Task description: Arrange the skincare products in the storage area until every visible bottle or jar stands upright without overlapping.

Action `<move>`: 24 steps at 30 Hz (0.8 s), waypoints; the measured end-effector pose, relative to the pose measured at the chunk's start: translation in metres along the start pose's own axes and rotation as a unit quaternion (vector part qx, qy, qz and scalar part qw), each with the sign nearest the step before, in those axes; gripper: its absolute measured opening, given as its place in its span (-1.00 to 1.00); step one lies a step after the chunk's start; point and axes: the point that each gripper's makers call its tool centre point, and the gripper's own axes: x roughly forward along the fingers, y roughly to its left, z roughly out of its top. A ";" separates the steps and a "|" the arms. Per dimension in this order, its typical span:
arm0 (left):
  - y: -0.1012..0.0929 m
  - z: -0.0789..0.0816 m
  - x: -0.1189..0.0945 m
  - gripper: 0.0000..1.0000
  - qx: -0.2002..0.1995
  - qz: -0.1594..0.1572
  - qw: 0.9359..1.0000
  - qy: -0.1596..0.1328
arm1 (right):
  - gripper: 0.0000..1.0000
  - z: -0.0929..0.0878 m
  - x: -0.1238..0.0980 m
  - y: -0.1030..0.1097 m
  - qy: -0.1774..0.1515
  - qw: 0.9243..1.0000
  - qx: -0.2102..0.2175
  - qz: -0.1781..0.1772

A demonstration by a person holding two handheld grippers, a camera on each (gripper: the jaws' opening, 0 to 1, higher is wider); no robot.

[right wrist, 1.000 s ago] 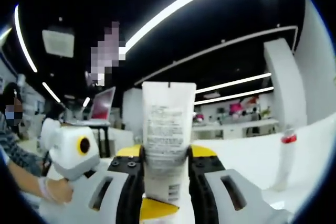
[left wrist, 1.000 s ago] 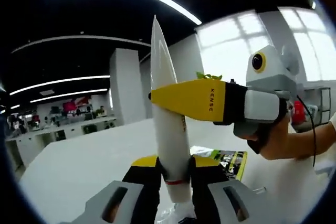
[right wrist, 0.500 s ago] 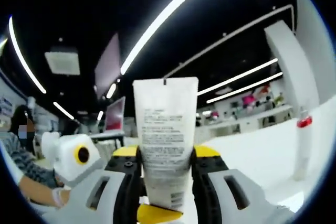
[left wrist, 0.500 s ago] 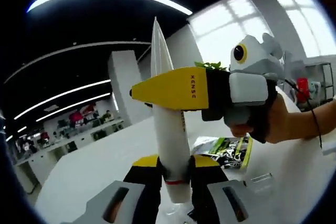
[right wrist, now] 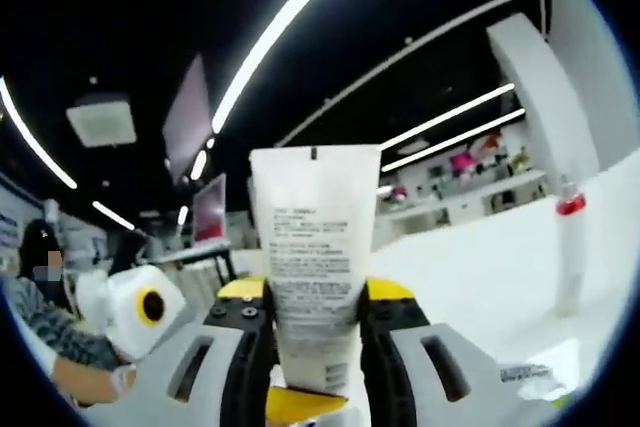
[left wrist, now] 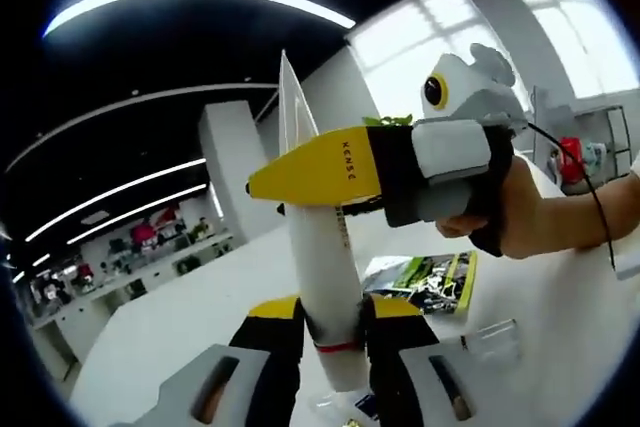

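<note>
White tube point(left wrist: 318, 277), crimped end up, stands clamped in your left gripper point(left wrist: 330, 332) above the table point(left wrist: 150, 332); your right gripper point(right wrist: 315, 332) pinches it higher up, both jaws closed on it.

one white tube point(left wrist: 318, 277), one clear bottle point(right wrist: 568, 247), one booklet point(left wrist: 425, 282)

The white tube point(right wrist: 314, 267) looks like smooth, faintly glossy plastic — printed with fine text. The table point(left wrist: 160, 327) is matt white. The booklet point(left wrist: 425, 282) seems glossy paper — blurred, so uncertain.
</note>
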 end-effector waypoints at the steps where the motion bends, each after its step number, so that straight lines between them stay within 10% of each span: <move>1: -0.001 0.002 -0.001 -0.48 -0.005 -0.002 1.000 -0.007 | -0.40 0.000 0.000 -0.003 0.000 1.000 -0.007 -0.008; 13: -0.002 0.009 -0.010 -0.10 -0.176 -0.052 0.982 -0.052 | -0.38 0.005 -0.008 -0.033 -0.006 0.995 -0.058 -0.084; 24: 0.020 0.001 -0.015 0.27 -0.218 -0.016 0.974 -0.056 | -0.38 0.017 -0.023 -0.076 -0.012 0.984 -0.076 -0.159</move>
